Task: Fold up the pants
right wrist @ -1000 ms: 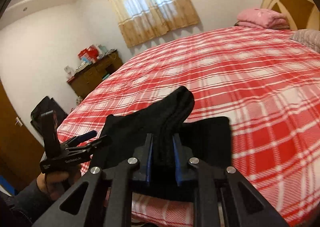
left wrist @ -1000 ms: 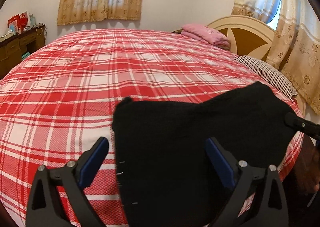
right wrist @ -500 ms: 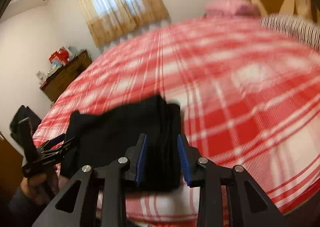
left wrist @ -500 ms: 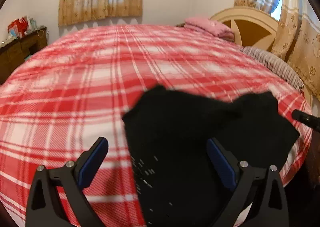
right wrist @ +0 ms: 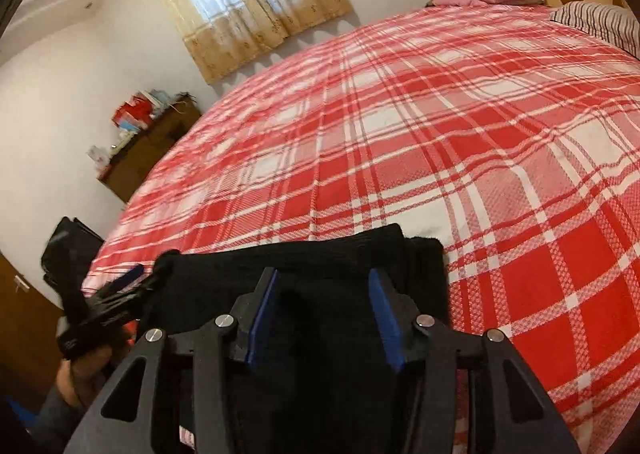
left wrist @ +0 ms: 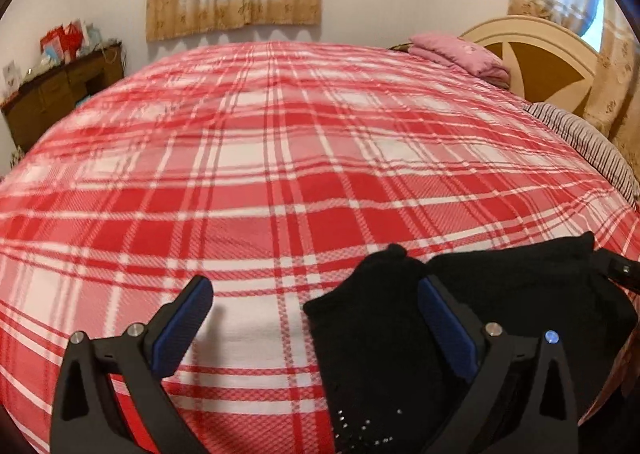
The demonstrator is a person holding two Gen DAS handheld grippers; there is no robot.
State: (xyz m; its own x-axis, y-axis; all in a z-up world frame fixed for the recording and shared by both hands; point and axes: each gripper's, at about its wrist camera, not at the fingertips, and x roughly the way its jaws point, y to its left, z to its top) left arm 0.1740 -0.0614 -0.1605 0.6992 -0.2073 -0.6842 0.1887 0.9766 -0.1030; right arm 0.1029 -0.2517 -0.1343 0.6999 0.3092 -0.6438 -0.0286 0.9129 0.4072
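Note:
The black pants (right wrist: 420, 274) lie folded on the red plaid bed (right wrist: 440, 134) at its near edge. My right gripper (right wrist: 324, 278) hangs just over them. Its jaws are opening: the fabric lies between the blue pads (right wrist: 260, 314), which stand apart from it. In the left wrist view the pants (left wrist: 372, 342) sit low and to the right, partly behind my right finger. My left gripper (left wrist: 312, 286) is wide open over the bedspread (left wrist: 280, 174), holding nothing. The right gripper's tip (left wrist: 620, 270) shows at the pants' far right. A hand (right wrist: 76, 370) holds the left gripper (right wrist: 138, 280) by the pants' left corner.
A pink folded blanket (left wrist: 460, 54) and a striped pillow (left wrist: 580, 134) lie by the cream headboard (left wrist: 540, 54). A wooden dresser (left wrist: 60, 86) with clutter stands by the wall at left. A black bag (right wrist: 68, 250) and a brown door (right wrist: 24, 314) are beside the bed.
The right jaws have spread from a tight pinch on the pants' fold. The raised fold has come down flat on the bed. The left gripper has slid left off the pants.

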